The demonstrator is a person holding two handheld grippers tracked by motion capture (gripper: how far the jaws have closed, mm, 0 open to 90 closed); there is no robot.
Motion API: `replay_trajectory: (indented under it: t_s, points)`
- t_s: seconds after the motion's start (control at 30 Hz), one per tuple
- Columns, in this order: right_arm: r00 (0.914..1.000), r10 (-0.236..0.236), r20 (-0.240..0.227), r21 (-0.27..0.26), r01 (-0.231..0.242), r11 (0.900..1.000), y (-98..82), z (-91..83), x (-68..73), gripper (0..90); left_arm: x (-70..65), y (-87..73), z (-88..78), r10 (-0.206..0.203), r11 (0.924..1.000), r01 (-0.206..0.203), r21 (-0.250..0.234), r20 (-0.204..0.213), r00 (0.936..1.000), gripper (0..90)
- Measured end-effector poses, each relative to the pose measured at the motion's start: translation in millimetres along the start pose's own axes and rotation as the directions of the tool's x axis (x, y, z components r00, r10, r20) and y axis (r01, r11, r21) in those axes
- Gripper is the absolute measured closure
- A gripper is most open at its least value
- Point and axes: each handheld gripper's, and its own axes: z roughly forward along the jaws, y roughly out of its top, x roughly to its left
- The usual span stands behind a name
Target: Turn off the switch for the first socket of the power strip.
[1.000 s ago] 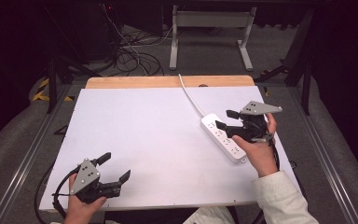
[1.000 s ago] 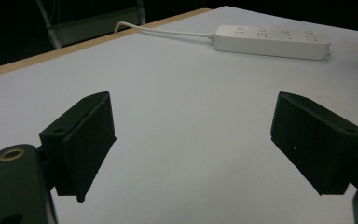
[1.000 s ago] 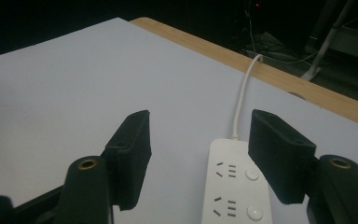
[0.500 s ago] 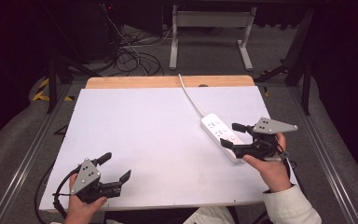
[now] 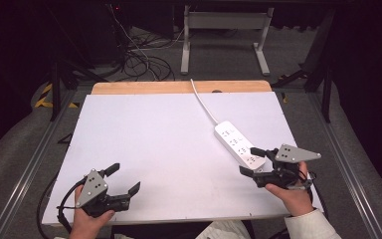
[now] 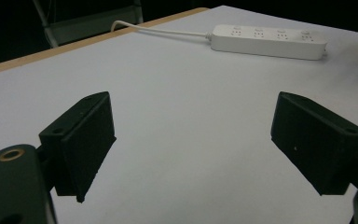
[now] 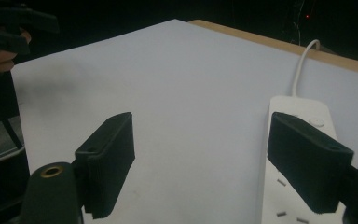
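The white power strip (image 5: pixel 239 144) lies on the worktop (image 5: pixel 169 144) at about 3 o'clock. The right gripper (image 5: pixel 252 162) hovers at its near end, its jaws spread and just opened wider, pinching nothing. The left gripper (image 5: pixel 124 179), at 7 o'clock, has its jaws spread.

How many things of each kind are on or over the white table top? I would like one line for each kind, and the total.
Power strip, white, with its cord: 1
Hand-held grippers, black: 2, the left gripper and the right gripper, both with jaws apart and nothing between them
Total: 3
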Motion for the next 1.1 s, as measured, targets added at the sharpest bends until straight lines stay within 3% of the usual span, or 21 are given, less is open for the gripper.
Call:
replay_trajectory:
  t_s: [0.17,0.67,0.83,1.1]
  points:
    - [0.9998,-0.004,-0.018,0.009,0.005,1.0,-18.6,2.5,0.9,22.6,-0.2,-0.2,-0.2,-0.003,1.0,0.003,-0.001,0.006,1.0,13.6]
    - [0.9998,-0.007,-0.019,0.054,0.008,0.998,-45.4,12.3,6.6,22.5,1.0,-1.9,0.3,0.01,0.9999,-0.01,0.011,0.009,0.9999,13.3]
    - [0.9999,-0.01,-0.014,0.072,0.011,0.997,-50.1,15.0,7.0,22.6,2.3,-2.1,-0.3,0.001,1.0,-0.001,0.009,0.008,1.0,13.3]
    - [0.9986,-0.044,0.031,0.048,0.043,0.998,-46.5,11.7,7.2,22.7,3.3,-1.9,0.7,0.023,0.9997,-0.023,0.012,-0.004,0.9997,12.9]
